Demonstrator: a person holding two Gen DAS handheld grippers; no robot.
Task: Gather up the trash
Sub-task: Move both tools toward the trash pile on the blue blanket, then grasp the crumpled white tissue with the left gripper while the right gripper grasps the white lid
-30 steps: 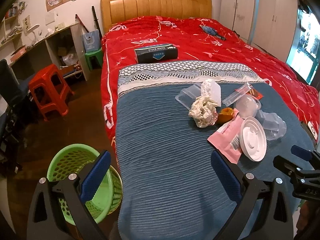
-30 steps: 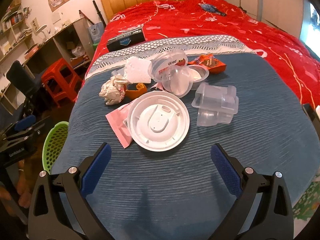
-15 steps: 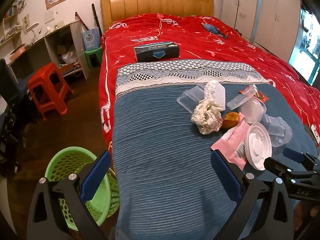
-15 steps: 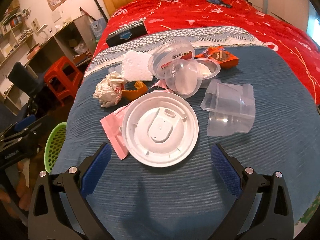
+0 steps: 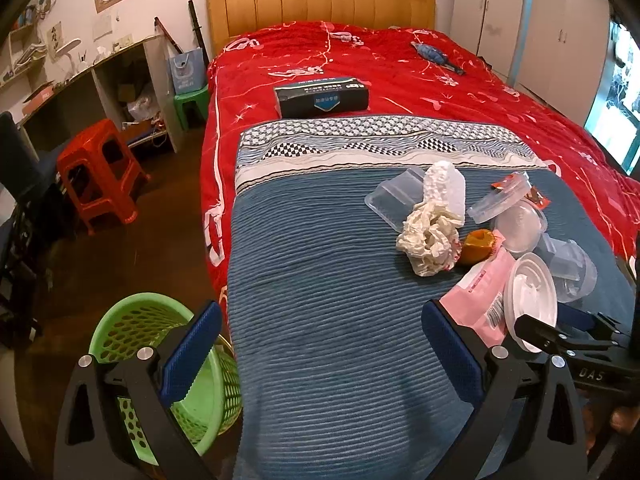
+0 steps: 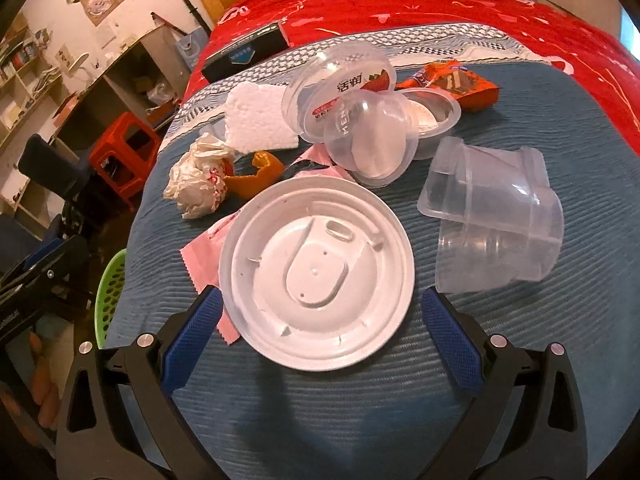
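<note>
Two grippers appear in both views, each with its blue-padded fingers spread wide and grasping nothing. The right gripper (image 6: 320, 330) hovers over the near rim of the white round lid (image 6: 317, 274), which lies upside down on the blue blanket (image 6: 400, 400) and serves as the landmark here; the lid sits between the fingers without visible contact. A pink wrapper (image 6: 204, 252) is partly hidden beneath the lid's left edge. Beyond the lid to the left lie a crumpled paper wad (image 6: 198, 184), an orange peel (image 6: 256, 178) and a white foam piece (image 6: 258, 120). Directly beyond the lid are overlapping clear cups (image 6: 360, 120), whose contents are hard to make out, with an orange snack packet (image 6: 452, 80) behind them. A clear tipped container (image 6: 496, 216) lies right of the lid and looks empty. The left gripper (image 5: 320, 350) is held over bare blanket left of the lid (image 5: 530, 300), which this view shows edge-on and partly blocked by the right gripper's black frame. Only the left wrist view shows the green basket (image 5: 136, 328) in full, on the floor well left of the lid; its interior is partly covered by a finger, and the visible part holds nothing. The right wrist view cuts the basket to a sliver.
</note>
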